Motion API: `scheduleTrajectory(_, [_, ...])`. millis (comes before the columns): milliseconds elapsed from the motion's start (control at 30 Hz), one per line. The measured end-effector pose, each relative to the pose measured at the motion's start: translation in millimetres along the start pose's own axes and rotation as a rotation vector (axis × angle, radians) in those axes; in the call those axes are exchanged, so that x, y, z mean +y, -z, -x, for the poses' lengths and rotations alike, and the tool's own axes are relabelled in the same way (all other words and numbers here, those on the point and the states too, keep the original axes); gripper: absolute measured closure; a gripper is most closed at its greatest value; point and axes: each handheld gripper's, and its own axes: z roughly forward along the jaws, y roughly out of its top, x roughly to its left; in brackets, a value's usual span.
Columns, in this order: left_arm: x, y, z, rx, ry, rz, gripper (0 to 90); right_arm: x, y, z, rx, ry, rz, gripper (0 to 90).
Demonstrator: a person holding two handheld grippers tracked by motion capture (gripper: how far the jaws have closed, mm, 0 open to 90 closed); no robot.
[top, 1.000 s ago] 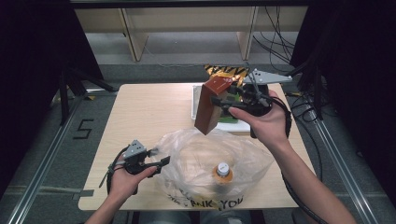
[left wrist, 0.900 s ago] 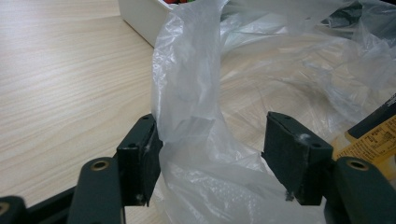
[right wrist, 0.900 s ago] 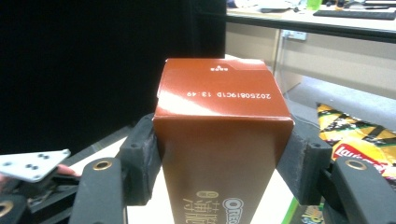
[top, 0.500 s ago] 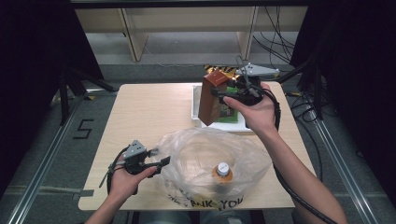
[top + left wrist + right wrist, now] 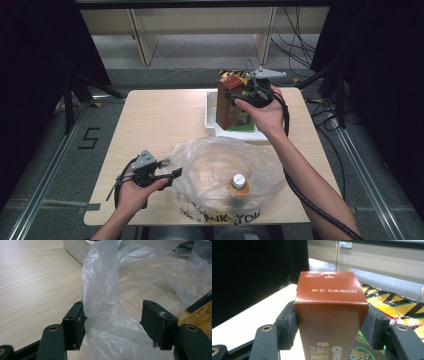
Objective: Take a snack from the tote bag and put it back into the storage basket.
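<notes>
A tall brown Oreo box [image 5: 226,105] stands upright over the white tray [image 5: 212,127] at the table's far right. My right gripper [image 5: 236,98] is shut on its top end, and both pads press the sides of the box [image 5: 329,315]. At the table's near left my left gripper [image 5: 171,168] stands open at the rim of a clear plastic bag [image 5: 220,167]. A fold of the bag [image 5: 100,290] hangs between its wide-apart jaws and brushes the left pad. A bottle [image 5: 238,184] with a white cap lies inside the bag.
A green snack packet [image 5: 246,120] lies in the tray beside the box. A yellow-and-black striped packet [image 5: 397,302] sits beyond the tray at the table's far edge. Bare wood spreads across the left half of the table [image 5: 155,120]. Cables trail off to the right.
My right gripper carried the brown box away from the bag toward the table's far side and lowered it over the tray, and the box went from tilted to upright. The left gripper stayed put.
</notes>
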Motion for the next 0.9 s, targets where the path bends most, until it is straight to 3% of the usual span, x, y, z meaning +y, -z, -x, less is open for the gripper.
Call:
scheduleTrajectory(400, [-0.4, -0.6, 0.9, -0.005, 0.0, 0.003, 37.2, -12.4, -24.0, 10.8, -0.036, -0.005, -0.033, 38.9])
scheduleTrajectory(900, [-1.4, -0.9, 1.1, -0.003, 0.012, -0.001, 37.2, -26.3, -44.3, 13.6, -0.061, -0.02, -0.059, 39.0])
